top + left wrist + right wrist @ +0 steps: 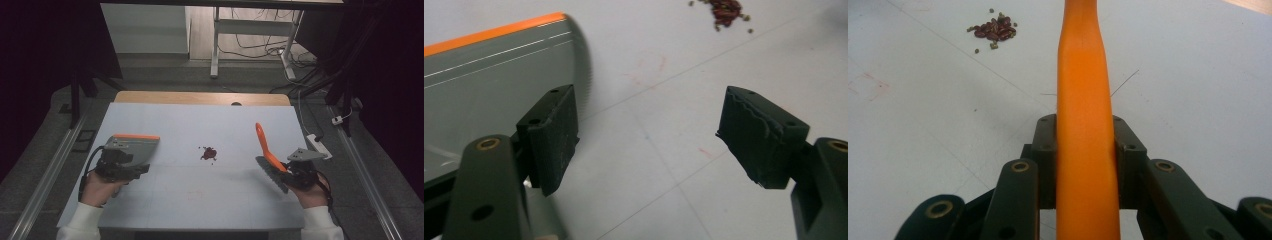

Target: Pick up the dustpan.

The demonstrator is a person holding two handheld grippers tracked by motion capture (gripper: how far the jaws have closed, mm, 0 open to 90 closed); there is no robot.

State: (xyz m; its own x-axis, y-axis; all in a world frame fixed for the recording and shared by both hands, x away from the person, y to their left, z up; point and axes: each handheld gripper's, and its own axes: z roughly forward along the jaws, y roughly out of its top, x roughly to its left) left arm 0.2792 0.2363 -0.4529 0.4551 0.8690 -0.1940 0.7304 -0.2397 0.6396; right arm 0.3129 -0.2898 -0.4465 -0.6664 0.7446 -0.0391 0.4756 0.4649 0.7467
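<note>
A small heap of dark red beans [208,153] lies mid-table, and I see the beans [724,10] again at the top of the left gripper view and the beans [994,30] at the upper left of the right gripper view. A grey dustpan [132,145] with an orange edge sits at the left. My left gripper [143,168] is beside it, and the left gripper [649,145] is open with nothing between its jaws; the dustpan [499,85] is outside the left jaw. My right gripper [286,172] is shut on the orange handle [1083,100] of a brush [267,150], whose grey bristles hang near the table.
A white sheet [200,200] covers the table, with a wooden strip [200,97] at its far edge. A white power strip [320,145] lies off the right edge. A desk frame [216,45] and cables stand on the floor beyond.
</note>
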